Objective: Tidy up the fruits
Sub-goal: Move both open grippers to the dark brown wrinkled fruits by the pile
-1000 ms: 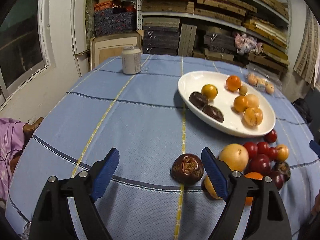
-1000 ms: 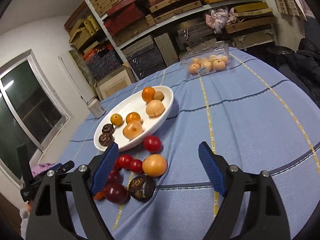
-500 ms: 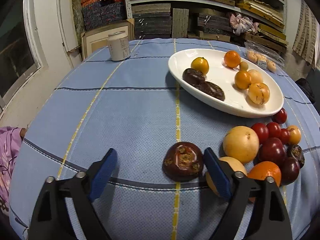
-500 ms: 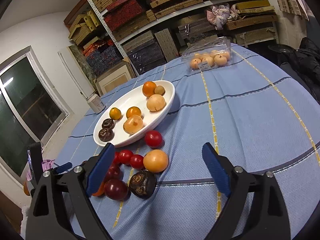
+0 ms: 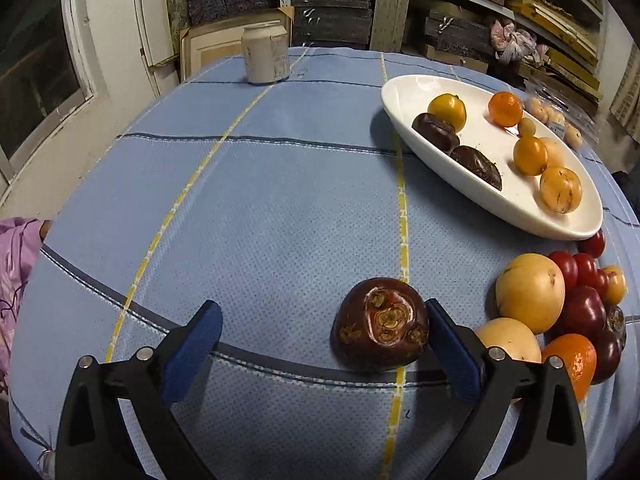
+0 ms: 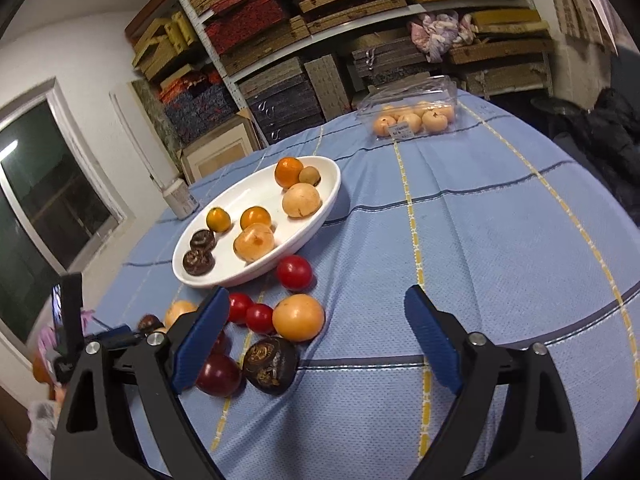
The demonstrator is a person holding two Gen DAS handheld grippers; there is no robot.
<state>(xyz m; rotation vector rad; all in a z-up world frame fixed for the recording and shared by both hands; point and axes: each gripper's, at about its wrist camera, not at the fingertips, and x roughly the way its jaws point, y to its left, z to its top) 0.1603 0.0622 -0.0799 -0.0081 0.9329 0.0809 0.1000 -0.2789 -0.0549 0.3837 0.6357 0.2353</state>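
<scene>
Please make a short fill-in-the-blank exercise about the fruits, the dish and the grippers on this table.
1. The white oval dish holds two dark brown fruits and ___ orange or yellow ones.
2. The left gripper has its jaws ___ around a dark brown fruit on the cloth.
3. Between the fingers of the right gripper lies only the ___ tablecloth.

Missing words: six; open; blue
</scene>
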